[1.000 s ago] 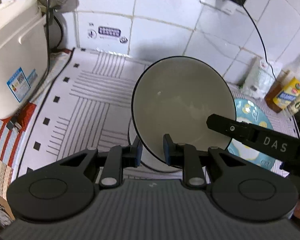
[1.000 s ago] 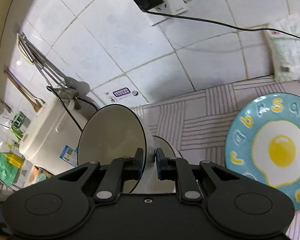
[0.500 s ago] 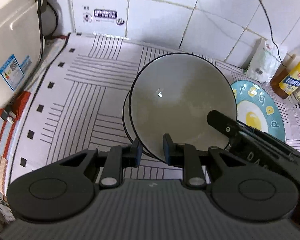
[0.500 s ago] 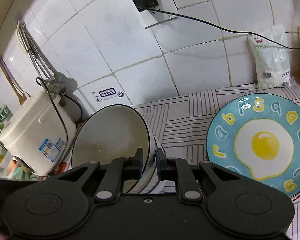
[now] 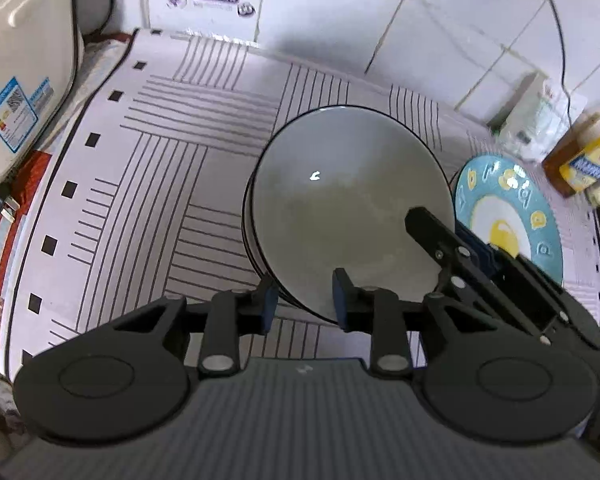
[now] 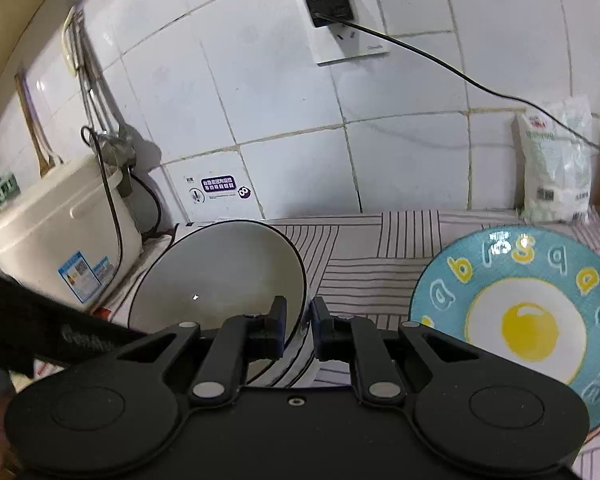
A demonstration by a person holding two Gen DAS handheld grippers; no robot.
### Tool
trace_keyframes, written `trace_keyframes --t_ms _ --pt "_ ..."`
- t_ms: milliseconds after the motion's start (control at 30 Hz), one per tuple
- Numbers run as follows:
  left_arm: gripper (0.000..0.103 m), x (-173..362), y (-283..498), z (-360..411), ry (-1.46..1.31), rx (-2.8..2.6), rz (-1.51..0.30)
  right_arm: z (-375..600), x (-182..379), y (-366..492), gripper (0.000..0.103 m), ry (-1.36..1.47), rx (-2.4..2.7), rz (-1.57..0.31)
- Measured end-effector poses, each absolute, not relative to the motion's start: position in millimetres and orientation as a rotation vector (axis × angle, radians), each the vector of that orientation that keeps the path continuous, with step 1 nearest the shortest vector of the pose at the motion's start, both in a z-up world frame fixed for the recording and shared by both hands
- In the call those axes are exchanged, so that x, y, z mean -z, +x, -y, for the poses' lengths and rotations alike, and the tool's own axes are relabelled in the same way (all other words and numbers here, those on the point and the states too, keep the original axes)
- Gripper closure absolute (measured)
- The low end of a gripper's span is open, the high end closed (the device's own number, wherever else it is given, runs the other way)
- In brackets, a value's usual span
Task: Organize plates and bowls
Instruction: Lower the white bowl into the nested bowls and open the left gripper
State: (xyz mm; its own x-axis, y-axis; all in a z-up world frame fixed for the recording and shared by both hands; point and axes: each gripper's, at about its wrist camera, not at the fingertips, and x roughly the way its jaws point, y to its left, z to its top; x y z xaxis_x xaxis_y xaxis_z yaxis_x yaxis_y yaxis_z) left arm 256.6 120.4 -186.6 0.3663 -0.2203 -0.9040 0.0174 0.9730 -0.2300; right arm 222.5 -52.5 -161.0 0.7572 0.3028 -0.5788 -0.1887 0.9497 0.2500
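Observation:
A grey bowl [image 5: 352, 208] with a thin black rim rests nested in a stack of like bowls [image 5: 247, 220] on the striped mat. My left gripper [image 5: 305, 304] straddles its near rim; the jaws are opening and the pads stand off the rim. My right gripper [image 6: 300, 328] is shut on the bowl's [image 6: 220, 276] rim, one finger inside and one outside. In the left wrist view the right gripper [image 5: 452, 248] reaches in over the bowl's right side. A blue plate [image 6: 520, 320] with a fried-egg print lies just right of the bowls.
A white rice cooker [image 5: 16, 80] stands at the mat's left edge, its cord running up the tiled wall. A white bag [image 6: 556, 176] and bottles [image 5: 584, 160] crowd the back right corner. The striped mat [image 5: 160, 160] lies bare left of the bowls.
The bowl has come down from a steep tilt and now sits level in the stack. Both grippers sank with it. The left jaws have widened off the rim.

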Motion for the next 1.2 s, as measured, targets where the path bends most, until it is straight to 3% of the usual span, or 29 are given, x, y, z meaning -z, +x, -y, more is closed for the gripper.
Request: trace_keyframes --t_ms 167,400,633,800,867,1033,1100,1167,1200 --pt "0.074 185.4 272.1 -126.5 -0.175 0.129 -1.248 44.5 162.6 225.8 0.092 0.101 -0.278 -0.647" --pt "0.072 183.7 261.5 -125.3 -0.168 0.139 -1.199 45.8 162.3 224.1 0.093 0.079 -0.278 -0.656" --pt "0.062 169.1 239.4 -133.4 -0.187 0.147 -1.096 48.7 149.2 197.6 0.078 0.040 -0.298 -0.651" --pt "0.062 158.1 218.2 -142.5 -0.224 0.184 -1.030 50.8 146.4 173.7 0.074 0.037 -0.308 -0.665" --pt "0.062 157.4 213.2 -145.5 -0.245 0.209 -1.008 48.2 147.0 164.3 0.066 0.016 -0.318 -0.664" --pt "0.062 157.6 201.8 -152.0 -0.296 0.230 -0.974 35.4 145.0 152.5 0.065 -0.040 -0.326 -0.650" --pt "0.062 157.7 195.7 -153.6 -0.297 0.247 -0.952 31.4 142.2 148.6 0.059 -0.047 -0.325 -0.641" --pt "0.062 158.4 190.2 -153.6 -0.283 0.265 -0.933 29.8 138.7 142.2 0.043 -0.031 -0.336 -0.615" --pt "0.062 158.7 187.5 -154.1 -0.279 0.274 -0.922 29.1 137.4 139.3 0.040 -0.021 -0.351 -0.608"
